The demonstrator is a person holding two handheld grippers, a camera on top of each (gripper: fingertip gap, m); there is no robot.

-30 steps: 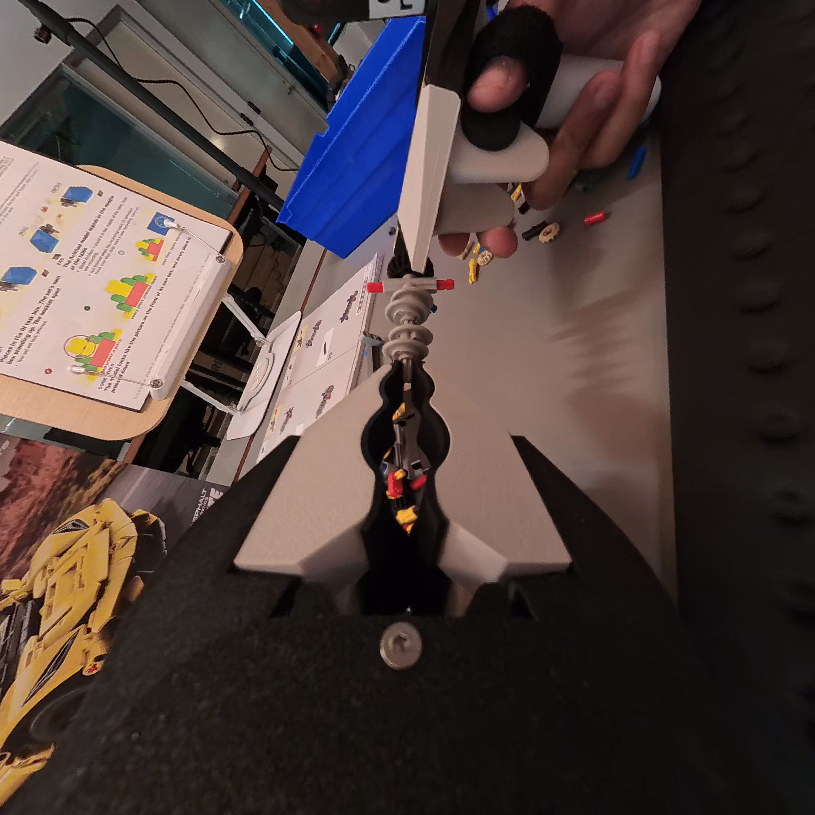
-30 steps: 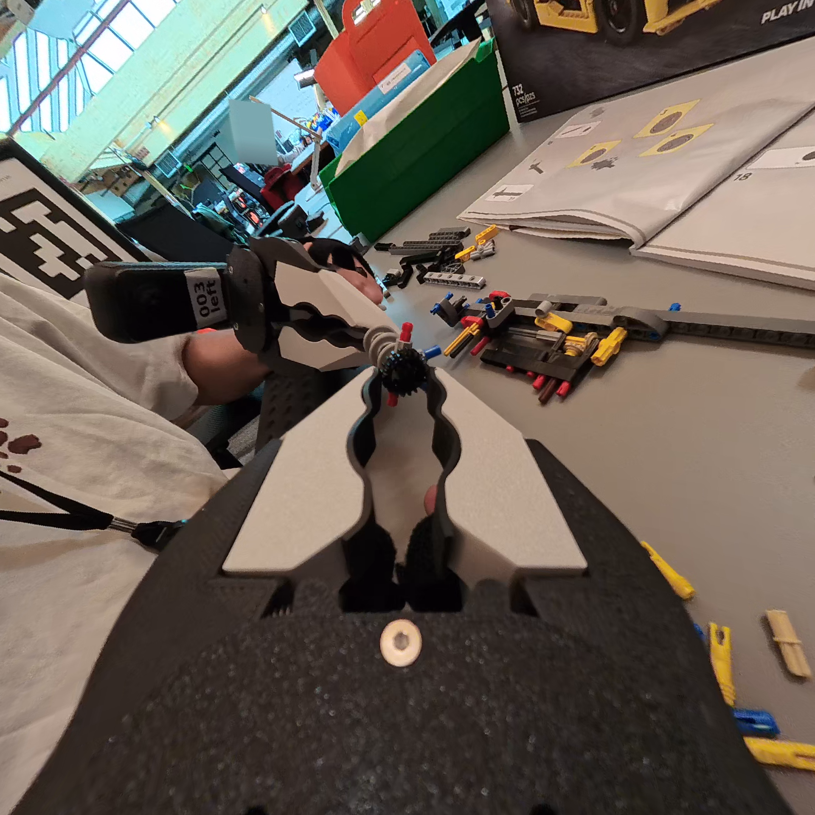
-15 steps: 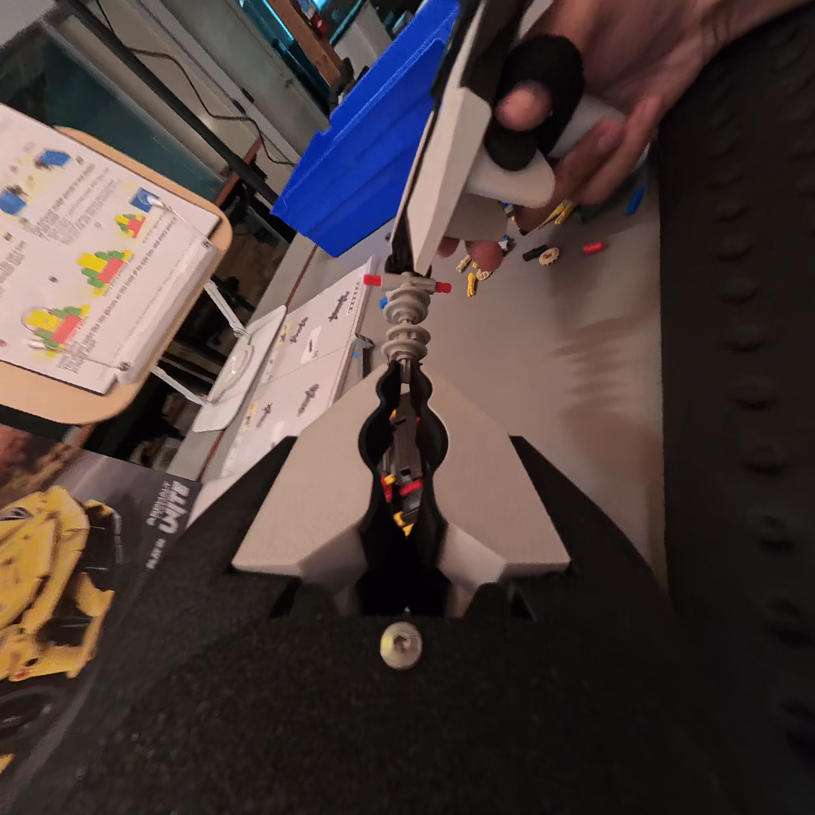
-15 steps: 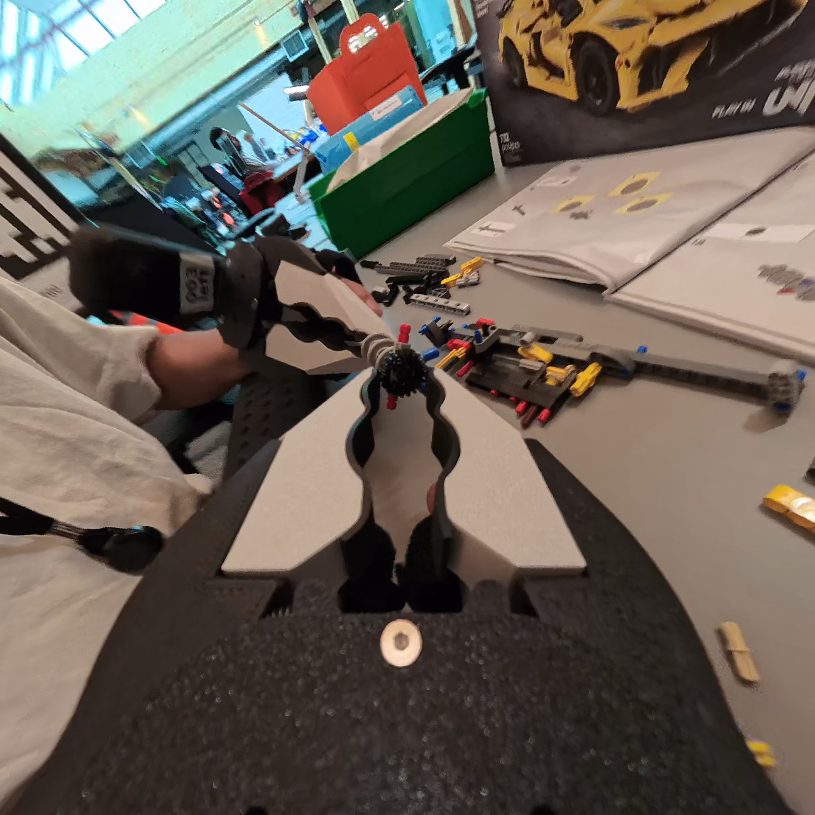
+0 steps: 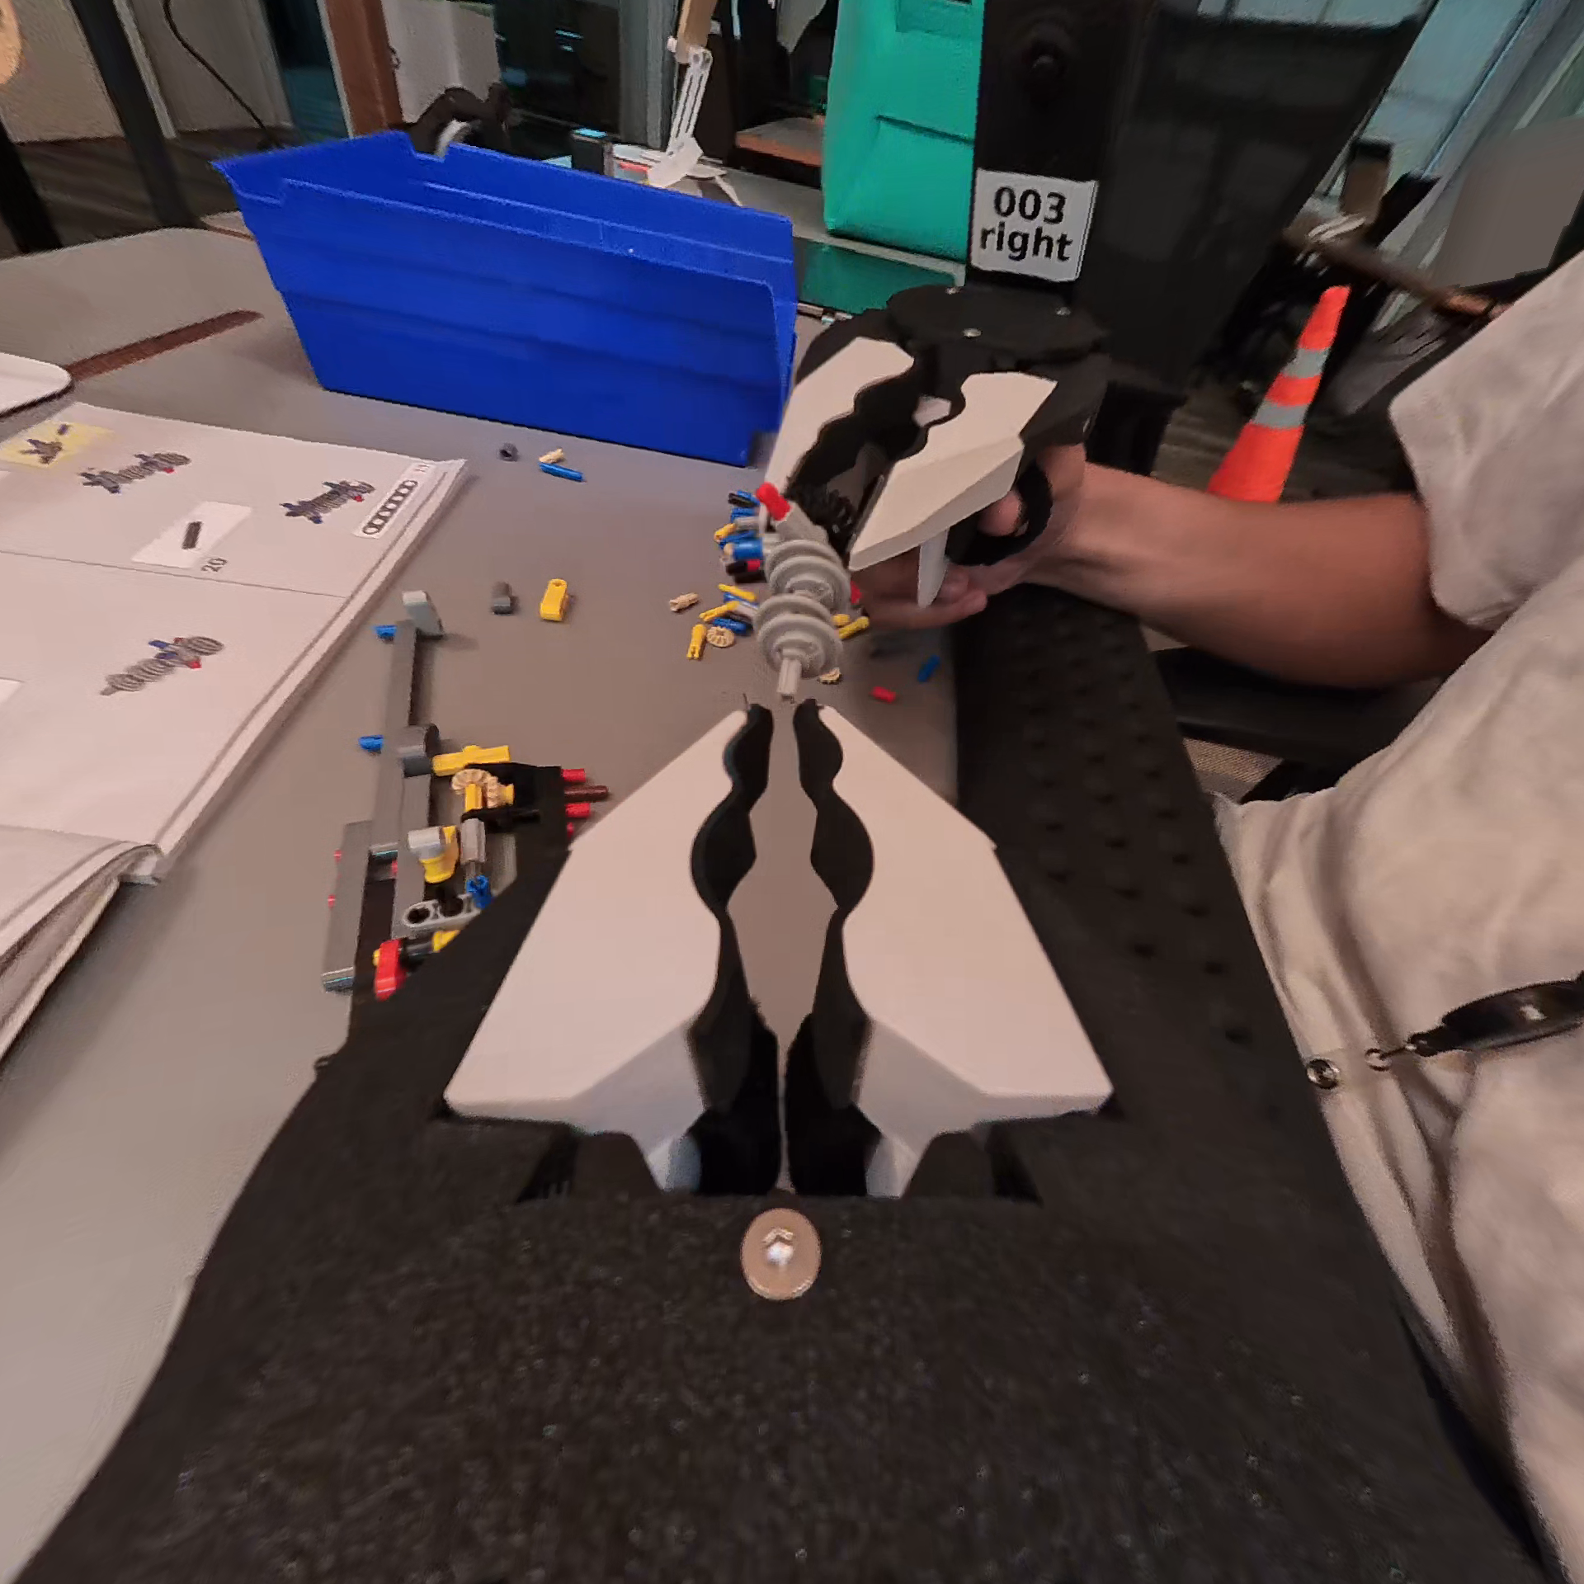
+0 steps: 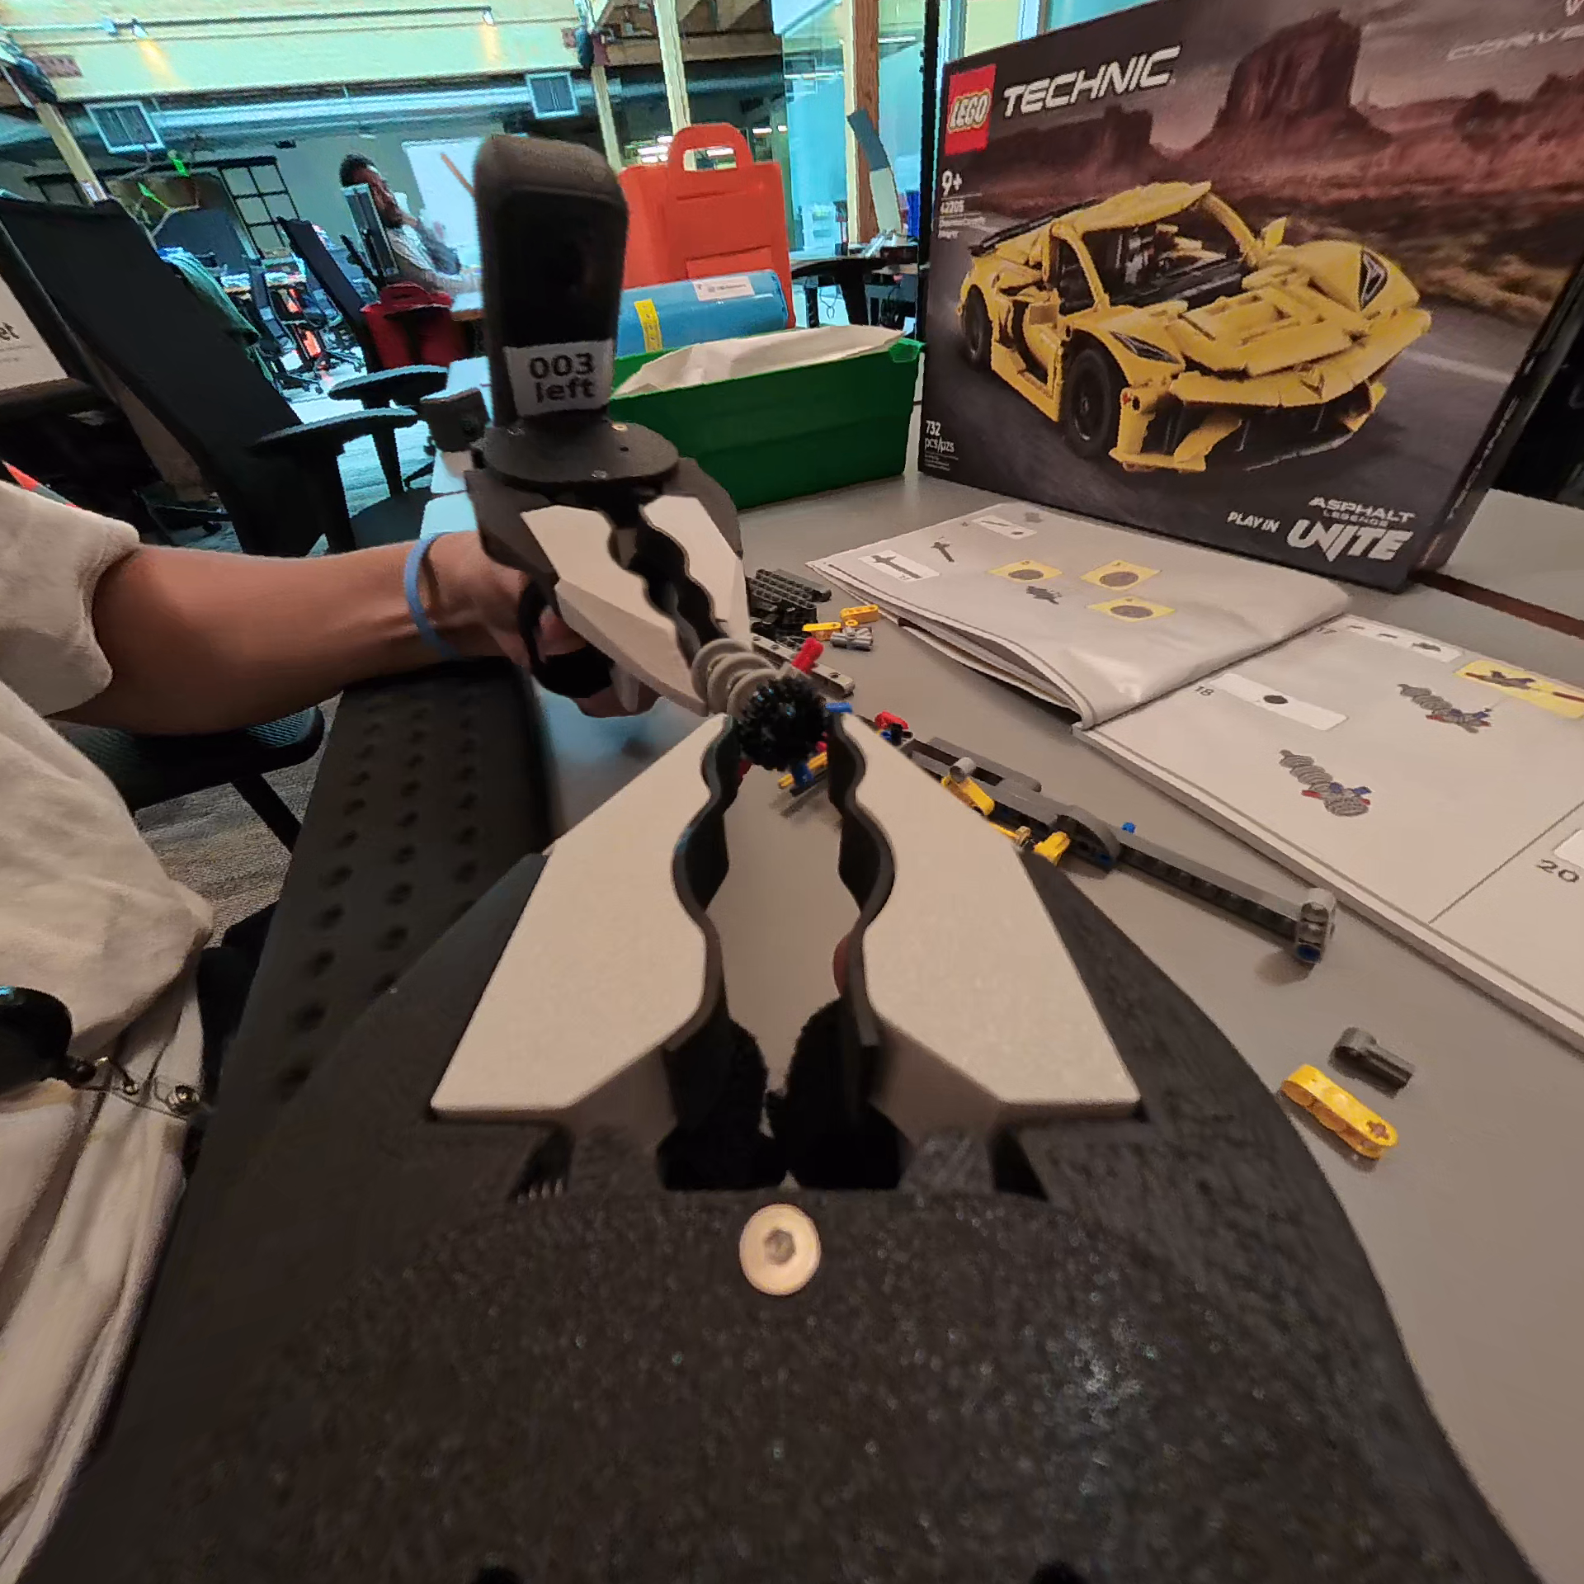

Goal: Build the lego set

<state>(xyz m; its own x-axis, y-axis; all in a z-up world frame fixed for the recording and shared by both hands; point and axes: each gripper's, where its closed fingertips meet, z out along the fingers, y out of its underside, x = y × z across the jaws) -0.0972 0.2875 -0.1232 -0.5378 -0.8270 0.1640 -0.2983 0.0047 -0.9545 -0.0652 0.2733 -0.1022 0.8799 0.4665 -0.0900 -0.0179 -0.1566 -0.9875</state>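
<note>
**Gear shaft held in the air between both grippers**

- Left gripper (image 5: 776,710): jaws narrow, a thin gap showing between them. The bare axle end of the gear shaft (image 5: 797,600) sits right at the tips. Cannot tell whether it is pinched or only touching.
- Gear shaft: two grey worm gears in a row on one axle, a red pin near the far end, raised above the table (image 5: 600,531) and tilted.
- Right gripper (image 6: 780,729): jaws closed on the shaft's other end, with the black gear (image 6: 780,718) sitting between the tips.
- On the table left of the left gripper: a half-built grey beam assembly (image 5: 411,849) with yellow, red and blue parts, lying flat.
- Under and behind the shaft: a scatter of loose small pieces (image 5: 729,613).
- Open instruction booklet (image 5: 171,600) beside the assembly.
- Farther back: a blue bin (image 5: 531,283); on the other side, a green bin (image 6: 771,420) and the upright set box (image 6: 1200,283).
</note>
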